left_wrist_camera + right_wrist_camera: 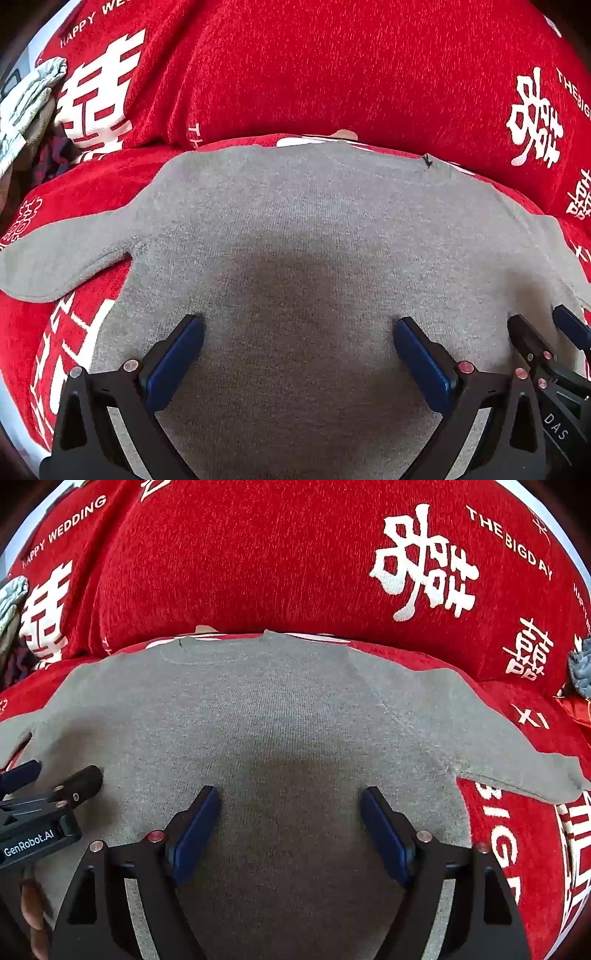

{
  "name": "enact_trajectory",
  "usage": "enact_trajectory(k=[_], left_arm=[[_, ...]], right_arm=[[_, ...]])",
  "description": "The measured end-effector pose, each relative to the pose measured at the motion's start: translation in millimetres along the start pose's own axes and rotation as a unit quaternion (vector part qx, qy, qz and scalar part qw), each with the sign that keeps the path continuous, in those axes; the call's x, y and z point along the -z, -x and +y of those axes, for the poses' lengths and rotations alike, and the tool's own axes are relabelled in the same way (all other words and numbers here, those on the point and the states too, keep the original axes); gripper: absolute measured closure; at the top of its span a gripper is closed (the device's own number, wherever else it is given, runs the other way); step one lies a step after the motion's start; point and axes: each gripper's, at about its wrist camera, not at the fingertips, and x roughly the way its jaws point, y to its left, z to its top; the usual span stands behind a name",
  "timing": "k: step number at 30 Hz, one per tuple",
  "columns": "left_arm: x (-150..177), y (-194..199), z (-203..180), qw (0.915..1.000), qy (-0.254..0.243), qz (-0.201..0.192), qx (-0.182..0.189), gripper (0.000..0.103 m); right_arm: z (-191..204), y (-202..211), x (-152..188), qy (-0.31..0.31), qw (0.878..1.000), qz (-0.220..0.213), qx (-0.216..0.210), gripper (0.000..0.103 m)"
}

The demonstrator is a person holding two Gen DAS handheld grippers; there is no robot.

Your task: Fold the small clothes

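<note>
Fingers (192, 332) on left gripper (297, 332) spread wide, nothing between, over grey sweater (295, 229) lying flat on red sofa cover (332, 74); left sleeve (55, 266) and clothes pile (29, 110) show here. Right wrist view: right gripper (290, 805) also apart, empty; only this view shows right sleeve (517, 775). Looks pre-fold; next move needs a sleeve or hem pinch.

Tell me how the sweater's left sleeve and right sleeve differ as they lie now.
The left sleeve runs out over the red blanket and ends in a rounded cuff; the right sleeve ends in a more pointed tip. The left sleeve shows a dark gap at its armpit; the right shows a raised seam there. Both are grey knit, lying flat and unfolded.
</note>
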Motion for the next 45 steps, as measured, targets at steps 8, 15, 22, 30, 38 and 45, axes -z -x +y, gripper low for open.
enact_trajectory(k=[8, 15, 22, 30, 38, 45], left_arm=[[-1.5, 2.5, -6.7, 1.0000, -0.003, -0.007, -0.004, 0.000], [-0.7, 4.1, -1.1, 0.9999, 0.000, -0.011, 0.000, 0.000], [-0.7, 2.0, 3.1, 0.9999, 0.001, -0.010, 0.001, 0.000], [-0.5, 1.6, 2.2, 1.0000, 0.000, -0.010, -0.001, 0.000], [-0.1, 1.8, 2.6, 1.0000, -0.001, -0.010, -0.001, 0.000], [0.4, 2.9, 3.6, 1.0000, -0.002, -0.010, -0.002, 0.000]], right_arm=[[-0.6, 0.2, -0.3, -0.003, 1.000, 0.002, -0.004, 0.021], [0.1, 0.3, -0.2, 0.001, 1.000, 0.003, 0.001, 0.021], [-0.7, 0.1, -0.3, 0.000, 1.000, 0.004, 0.000, 0.021], [-0.1, 0.1, -1.0, -0.001, 1.000, 0.005, 0.000, 0.021], [0.3, -0.2, -1.4, -0.002, 1.000, 0.007, 0.001, 0.021], [0.2, -1.6, -1.3, -0.004, 1.000, 0.009, 0.000, 0.021]])
